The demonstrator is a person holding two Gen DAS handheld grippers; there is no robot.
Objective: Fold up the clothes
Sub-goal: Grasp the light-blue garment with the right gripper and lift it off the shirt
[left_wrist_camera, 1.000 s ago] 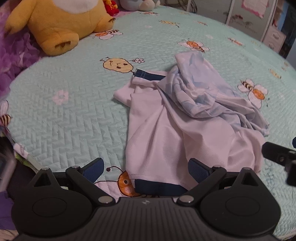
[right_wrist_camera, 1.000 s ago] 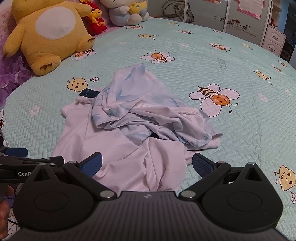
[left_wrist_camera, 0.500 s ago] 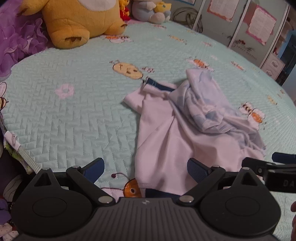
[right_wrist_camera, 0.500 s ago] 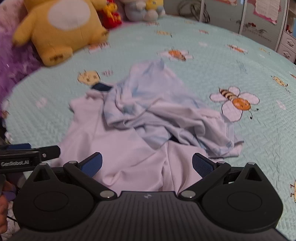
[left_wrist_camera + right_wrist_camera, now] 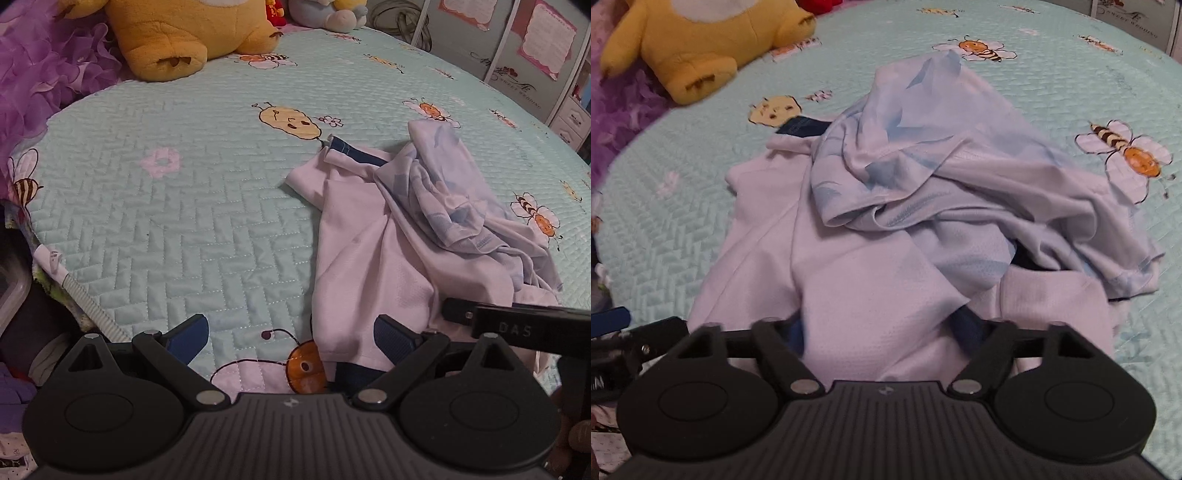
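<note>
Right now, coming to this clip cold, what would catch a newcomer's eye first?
The rumpled heap of clothes mid-bed: a pale blue printed garment lying crumpled over a white shirt with dark blue trim. The right tongs are closing with the white shirt's near fold between them, while the left tongs stand open at its near hem. A big yellow plush toy sits at the far left of the bee-print quilt.

bare quilted bed [image 5: 177, 236] open from 9 to 11 o'clock, crumpled clothes pile [image 5: 417, 236] blocking 1 to 3, yellow plush toy [image 5: 184, 33] at 12 far edge
</note>
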